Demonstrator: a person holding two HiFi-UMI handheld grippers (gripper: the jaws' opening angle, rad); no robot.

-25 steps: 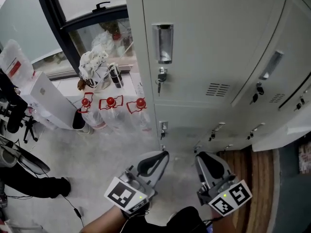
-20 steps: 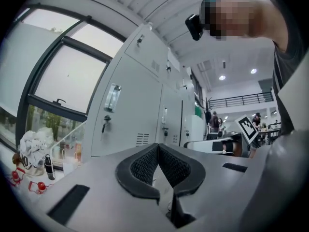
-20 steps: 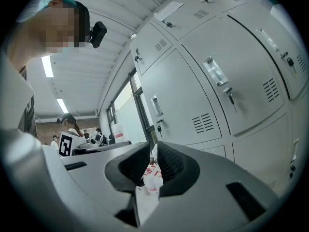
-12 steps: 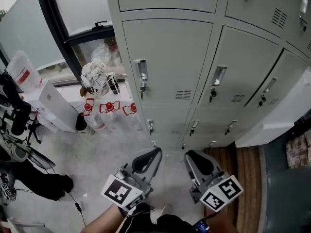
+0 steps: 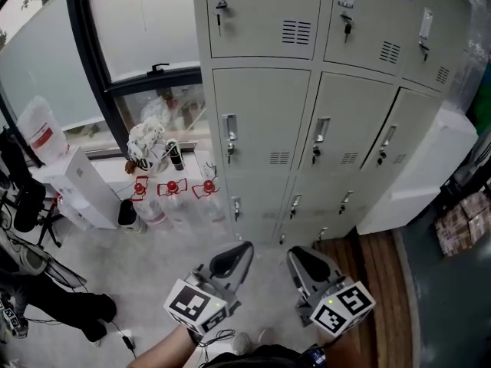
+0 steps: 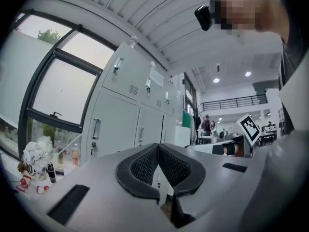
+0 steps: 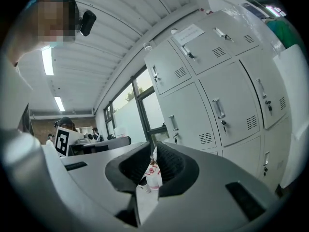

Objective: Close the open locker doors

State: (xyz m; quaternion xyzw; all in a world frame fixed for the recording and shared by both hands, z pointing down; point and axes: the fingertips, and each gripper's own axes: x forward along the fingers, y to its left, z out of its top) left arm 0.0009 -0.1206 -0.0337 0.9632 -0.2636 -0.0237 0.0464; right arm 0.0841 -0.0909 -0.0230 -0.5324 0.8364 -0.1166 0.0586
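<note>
The left gripper [image 5: 234, 256] has its jaws pressed together with nothing between them, and the right gripper [image 5: 301, 261] is the same, pads meeting at the tips and holding nothing. Both are held low in front of the lockers [image 5: 265, 121], side by side and a little apart, each pointing towards the bottom row, well short of touching any door. Their marker cubes [image 5: 193, 307] sit nearest the person. The lockers stand in three columns, grey, and every door that shows in the head view lies flush with its frame, each with an upright handle [image 5: 230, 127], a key lock below it and a small vent. At the right end of the lockers a large white slab [image 5: 418, 175] juts out towards the floor; whether it is a door cannot be told. Left of the lockers is a dark-framed window [image 5: 146, 29], and below it, just beside the lockers' foot, stand three clear bottles [image 5: 173, 198] with red caps. A bundle of white things [image 5: 146, 140] rests behind the bottles, near the sill. Further left of the lockers a white box [image 5: 77, 179] leans on the pale floor. In front of the lockers' right half the floor changes to a wooden strip [image 5: 380, 278]
</note>
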